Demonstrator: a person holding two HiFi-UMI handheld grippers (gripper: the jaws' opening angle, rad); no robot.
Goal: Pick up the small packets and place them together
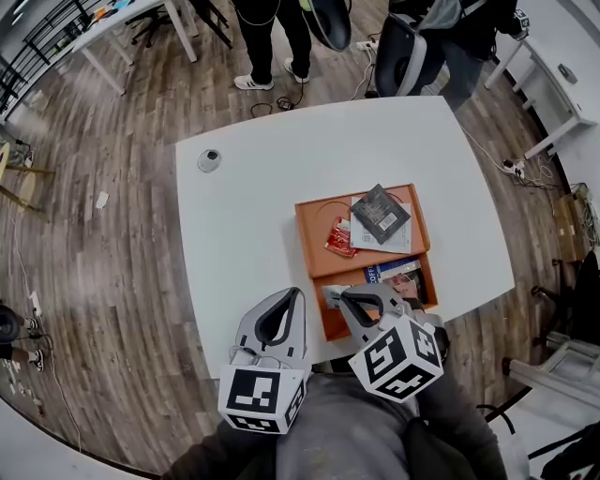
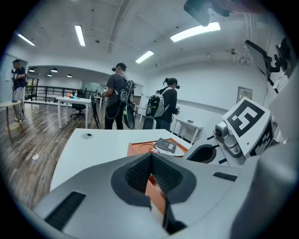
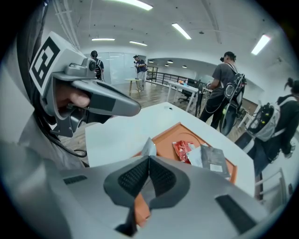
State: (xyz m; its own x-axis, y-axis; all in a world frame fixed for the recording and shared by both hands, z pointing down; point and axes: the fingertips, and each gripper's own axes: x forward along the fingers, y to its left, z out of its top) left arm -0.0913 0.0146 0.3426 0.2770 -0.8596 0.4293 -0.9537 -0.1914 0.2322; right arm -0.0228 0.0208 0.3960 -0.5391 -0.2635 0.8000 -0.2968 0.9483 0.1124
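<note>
An orange tray (image 1: 312, 246) with two compartments lies on the white table (image 1: 244, 216). Its far compartment holds a red packet (image 1: 339, 236) and a dark grey packet (image 1: 381, 213) that rests on a white one (image 1: 396, 243). Several more packets (image 1: 395, 275) lie in the near compartment. My right gripper (image 1: 332, 295) hangs over the tray's near left corner, shut on a small silver packet (image 3: 148, 148) whose corner sticks up past the pads. To its left, my left gripper (image 1: 297, 294) is over the table's near edge, shut and empty. The left gripper view shows the dark packet (image 2: 166, 145) beyond its closed tips.
A small round grey disc (image 1: 209, 160) sits at the table's far left corner. People with backpacks (image 1: 272, 37) stand beyond the far edge, next to office chairs (image 1: 403, 56). More white tables (image 1: 122, 23) stand on the wood floor around.
</note>
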